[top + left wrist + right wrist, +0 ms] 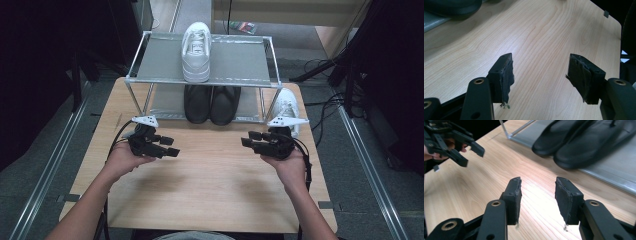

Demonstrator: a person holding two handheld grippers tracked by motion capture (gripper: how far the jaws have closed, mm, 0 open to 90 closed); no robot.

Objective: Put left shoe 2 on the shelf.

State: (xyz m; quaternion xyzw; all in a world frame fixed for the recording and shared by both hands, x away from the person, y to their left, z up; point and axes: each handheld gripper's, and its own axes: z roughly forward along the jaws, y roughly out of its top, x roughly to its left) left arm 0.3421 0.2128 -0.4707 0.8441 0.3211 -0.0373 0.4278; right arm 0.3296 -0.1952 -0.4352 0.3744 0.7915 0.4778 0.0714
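A white sneaker [196,48] stands on the top shelf of a small metal shoe rack [250,80]. A pair of black shoes [211,103] sits on the lower shelf, also the black shoes [584,142] in the right gripper view. Another white sneaker [287,107] lies on the table just right of the rack. My left gripper [169,146] hovers over the table's left half, open and empty [540,72]. My right gripper [250,139] is over the right half, open with nothing between its pads [537,200]. The two grippers point toward each other.
The wooden table [210,185] has bare surface between and in front of the grippers. Cables [325,100] lie on the floor to the right. Metal rails [50,170] run along both sides of the table. The left gripper [451,140] appears far off in the right gripper view.
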